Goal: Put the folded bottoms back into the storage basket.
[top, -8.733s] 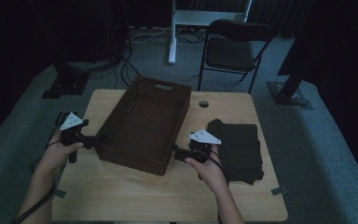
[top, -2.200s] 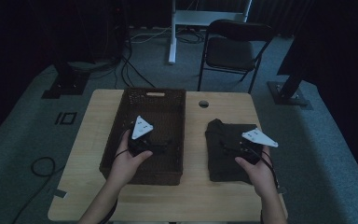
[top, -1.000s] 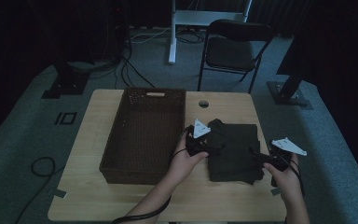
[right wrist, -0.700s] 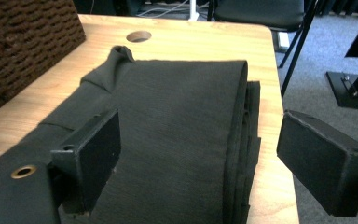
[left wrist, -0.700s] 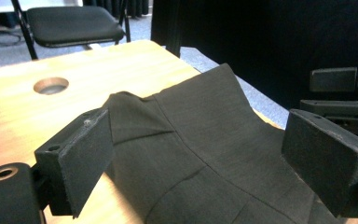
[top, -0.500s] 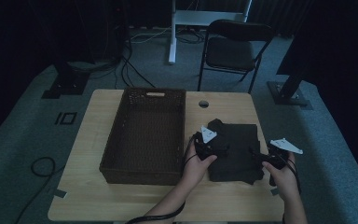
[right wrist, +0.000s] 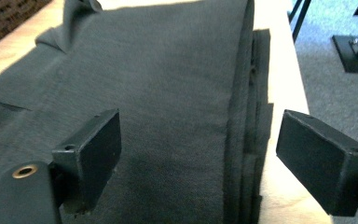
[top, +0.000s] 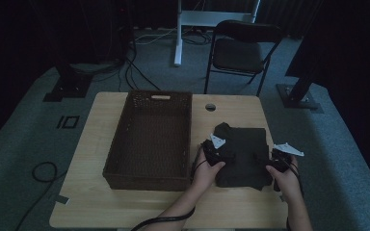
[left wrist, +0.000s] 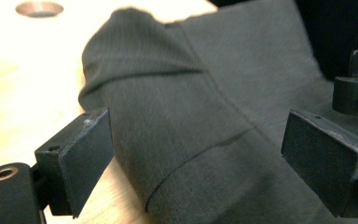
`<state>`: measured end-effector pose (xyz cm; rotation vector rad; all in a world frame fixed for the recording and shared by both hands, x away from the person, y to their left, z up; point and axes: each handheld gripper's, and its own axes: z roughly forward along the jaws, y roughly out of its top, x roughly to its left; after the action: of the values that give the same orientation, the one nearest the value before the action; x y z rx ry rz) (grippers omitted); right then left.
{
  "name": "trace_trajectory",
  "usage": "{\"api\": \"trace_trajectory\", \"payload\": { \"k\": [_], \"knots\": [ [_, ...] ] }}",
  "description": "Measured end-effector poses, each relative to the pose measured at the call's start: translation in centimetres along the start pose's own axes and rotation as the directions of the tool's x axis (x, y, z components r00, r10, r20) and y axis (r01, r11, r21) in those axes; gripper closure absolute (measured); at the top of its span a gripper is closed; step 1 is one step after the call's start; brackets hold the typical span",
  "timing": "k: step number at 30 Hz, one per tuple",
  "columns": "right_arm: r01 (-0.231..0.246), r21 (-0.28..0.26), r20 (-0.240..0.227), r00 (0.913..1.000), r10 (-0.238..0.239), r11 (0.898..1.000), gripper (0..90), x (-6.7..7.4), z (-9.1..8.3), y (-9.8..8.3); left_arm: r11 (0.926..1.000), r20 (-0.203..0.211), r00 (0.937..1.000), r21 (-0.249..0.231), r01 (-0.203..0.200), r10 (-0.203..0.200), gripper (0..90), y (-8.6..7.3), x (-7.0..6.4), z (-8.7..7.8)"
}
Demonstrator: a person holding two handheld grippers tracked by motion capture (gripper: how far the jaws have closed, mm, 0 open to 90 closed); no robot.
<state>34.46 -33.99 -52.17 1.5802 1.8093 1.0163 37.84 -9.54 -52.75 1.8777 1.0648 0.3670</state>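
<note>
We've got both jaws apart straddling the folded dark garment [top: 241, 156]: left gripper [left wrist: 205, 172] at its left edge, right gripper [right wrist: 200, 163] at its right edge.

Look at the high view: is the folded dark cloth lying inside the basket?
No, the folded dark cloth lies on the table beside the basket.

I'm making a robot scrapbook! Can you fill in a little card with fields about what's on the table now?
cloth: folded dark garment lying flat on the table's right part
basket: dark woven basket, left of the garment
table: light wooden table, round hole near its far edge
left gripper: open, jaws on either side of the garment's left edge
right gripper: open, jaws on either side of its right folded edge
</note>
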Motion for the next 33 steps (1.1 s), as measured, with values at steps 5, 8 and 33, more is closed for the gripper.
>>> {"api": "trace_trajectory", "payload": {
  "k": [5, 8, 33],
  "knots": [
    [-0.025, 0.031, -0.002, 0.9997, 0.025, 0.999, 13.7, -0.1, 0.9, -0.5, 0.9987, 0.023, 0.9993, 0.041, 0.029, -0.030, 9.5, -0.2, 0.1, 1.0],
    [-0.038, 0.041, -0.003, 0.9992, 0.039, 0.998, 13.6, -0.2, 1.2, -0.6, 0.9989, 0.025, 0.9994, 0.042, 0.021, -0.022, 9.5, -0.2, 0.0, 1.3],
    [-0.171, 0.071, -0.049, 0.9834, 0.175, 0.983, 14.8, -1.1, 2.2, -1.7, 0.9858, 0.048, 0.9903, 0.113, 0.124, -0.130, 7.7, -0.6, 0.6, 2.6]
  ]
}}
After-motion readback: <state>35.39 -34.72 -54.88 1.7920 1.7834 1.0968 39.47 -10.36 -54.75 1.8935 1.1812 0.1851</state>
